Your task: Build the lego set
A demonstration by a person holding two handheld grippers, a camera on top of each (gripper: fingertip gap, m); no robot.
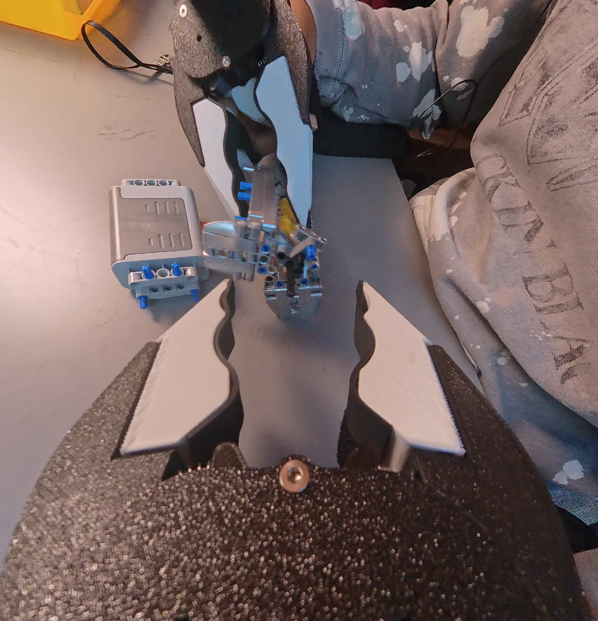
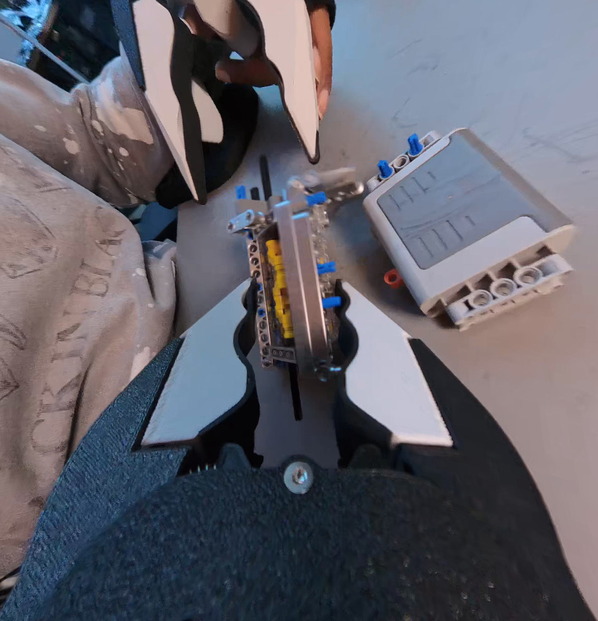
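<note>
Grey brick assembly (image 2: 292, 289), long axis running down the right gripper (image 2: 296, 285) that clamps it; left gripper (image 1: 294, 285) gapes empty just beyond its far end.

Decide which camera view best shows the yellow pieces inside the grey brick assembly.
The right wrist view: the yellow pieces run in a long stack inside the grey brick assembly, which the right hand-held gripper clamps. The left wrist view shows only a small yellow patch beside the right gripper's finger.
</note>
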